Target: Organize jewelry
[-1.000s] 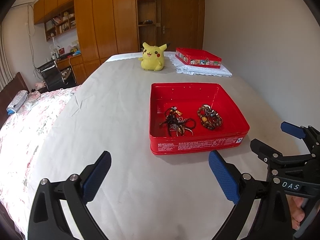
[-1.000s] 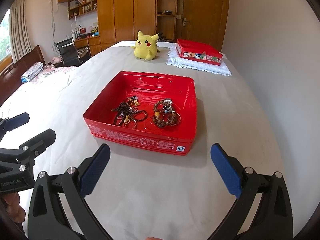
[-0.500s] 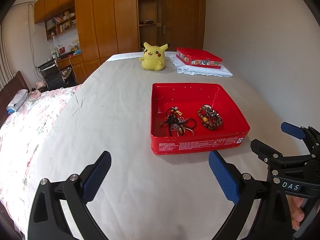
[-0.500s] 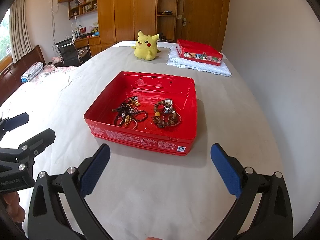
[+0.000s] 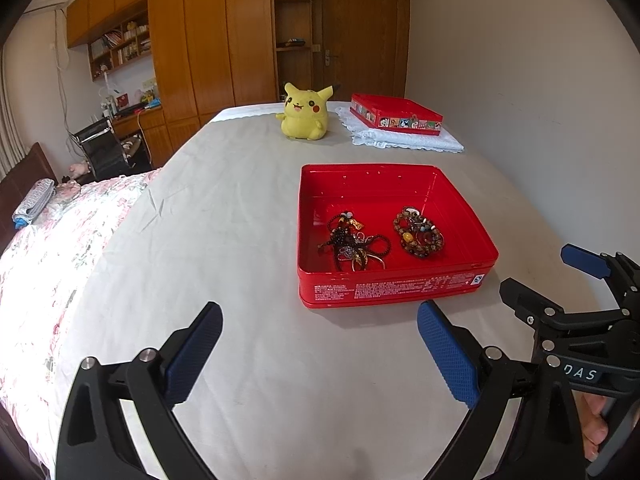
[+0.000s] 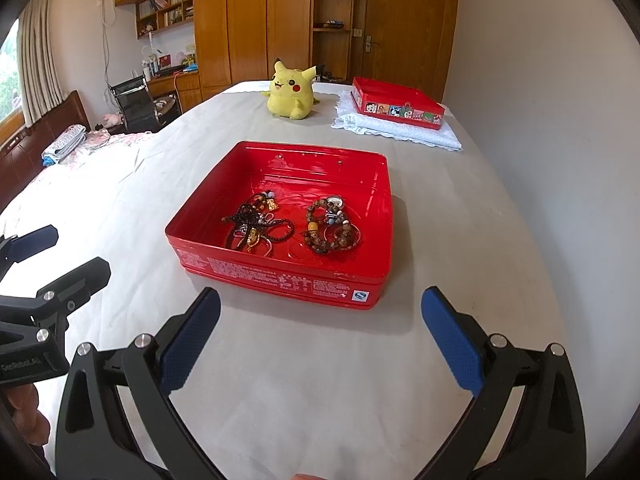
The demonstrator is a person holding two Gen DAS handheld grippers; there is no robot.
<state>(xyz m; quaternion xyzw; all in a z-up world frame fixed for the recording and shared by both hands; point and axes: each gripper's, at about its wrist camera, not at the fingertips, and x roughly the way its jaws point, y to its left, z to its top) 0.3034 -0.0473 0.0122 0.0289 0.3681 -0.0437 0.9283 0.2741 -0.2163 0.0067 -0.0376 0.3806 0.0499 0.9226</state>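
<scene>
Left gripper (image 5: 318,344) and right gripper (image 6: 320,330), each with jaws spread wide and empty, touching nothing, poised above the near part of the counter (image 5: 240,240), which is draped in a pale cloth. In the left wrist view the right gripper appears at the right edge, a hand (image 5: 594,424) on its handle; in the right wrist view the left gripper appears at the left edge. Just beyond both sets of blue fingertips (image 6: 192,336) sits an open red tin (image 6: 280,276), shallow and rectangular, with white print on its near wall. Inside, toward the near half of its floor, lie two clusters of jewelry: on the left a tangle of dark beaded strands with gold charms (image 6: 256,228), on the right a coil of brown beaded bracelets (image 6: 330,230); the clusters lie close together but apart. At the far end of the counter stand a yellow plush toy (image 5: 306,114) and, to its right, a second red tin (image 5: 396,118) with cartoon pictures along its side, resting on a folded white lace-edged cloth (image 5: 404,140); its contents cannot be made out.
</scene>
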